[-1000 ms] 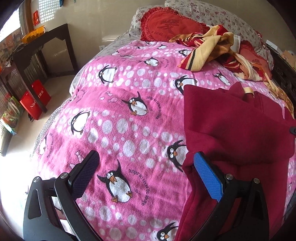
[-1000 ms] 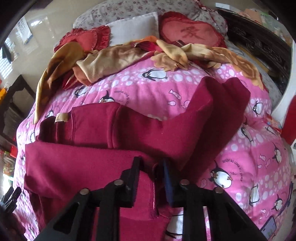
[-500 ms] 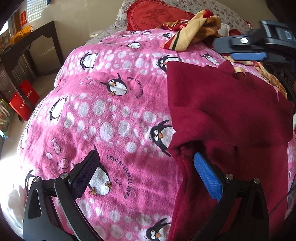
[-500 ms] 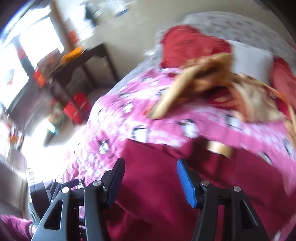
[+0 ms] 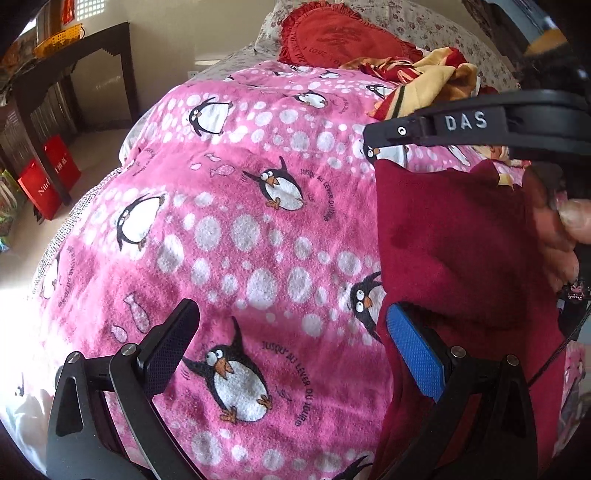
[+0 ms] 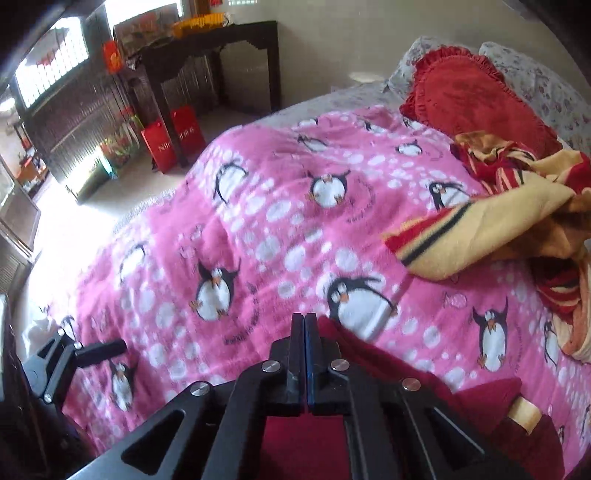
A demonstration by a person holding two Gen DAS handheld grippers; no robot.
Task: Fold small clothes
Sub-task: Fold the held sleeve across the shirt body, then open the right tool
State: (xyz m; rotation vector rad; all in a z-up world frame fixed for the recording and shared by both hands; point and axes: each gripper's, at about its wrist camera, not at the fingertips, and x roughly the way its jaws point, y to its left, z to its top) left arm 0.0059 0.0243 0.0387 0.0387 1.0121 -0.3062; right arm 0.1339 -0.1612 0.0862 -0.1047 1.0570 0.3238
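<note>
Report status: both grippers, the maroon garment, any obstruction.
Left gripper open, straddling maroon garment edge. Right gripper shut at its far corner; grip unclear. Yellow-red clothes lie beyond.

One maroon garment [image 5: 454, 236], one pink penguin blanket [image 5: 229, 229], one red heart cushion [image 6: 476, 96], two red bags [image 6: 173, 138]

Bed w/ pink penguin blanket [image 5: 236, 236] spread over it. On blanket: dark red garment [image 5: 454, 236] at near right; yellow-red striped cloth [image 6: 491, 236] bunched further back, near head end. Red frilled cushion [image 6: 476, 92] beyond that, against floral pillows [image 5: 417, 22]. Blanket's left half bare.
</note>
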